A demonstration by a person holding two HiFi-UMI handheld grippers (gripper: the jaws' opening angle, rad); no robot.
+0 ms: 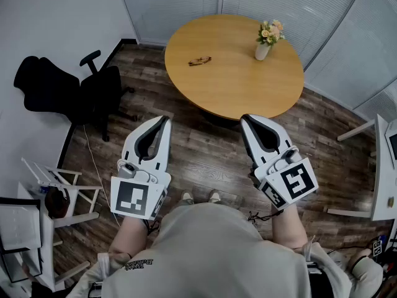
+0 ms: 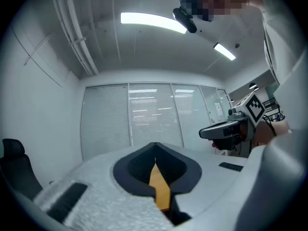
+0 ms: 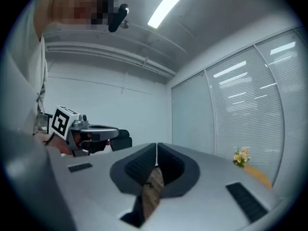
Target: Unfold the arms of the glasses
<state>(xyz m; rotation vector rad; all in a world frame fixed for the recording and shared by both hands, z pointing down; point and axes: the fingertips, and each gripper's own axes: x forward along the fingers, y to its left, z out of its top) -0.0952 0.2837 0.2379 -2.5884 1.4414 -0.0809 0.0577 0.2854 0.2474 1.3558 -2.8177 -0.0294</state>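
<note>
A pair of dark-framed glasses (image 1: pixel 200 61) lies folded on the round wooden table (image 1: pixel 236 73), toward its left side. Both grippers hover well short of the table, over the wooden floor, pointing toward it. My left gripper (image 1: pixel 165 118) is shut with nothing between its jaws; in the left gripper view its tips (image 2: pixel 155 144) meet. My right gripper (image 1: pixel 244 117) is likewise shut and empty, its jaws closed together (image 3: pixel 157 145). The glasses show in neither gripper view.
A white vase of flowers (image 1: pixel 267 41) stands on the table's right side and appears as flowers (image 3: pixel 241 156) in the right gripper view. A black office chair (image 1: pixel 74 92) sits at the left. White shelving (image 1: pixel 37 222) stands lower left, a white desk (image 1: pixel 384 166) at right.
</note>
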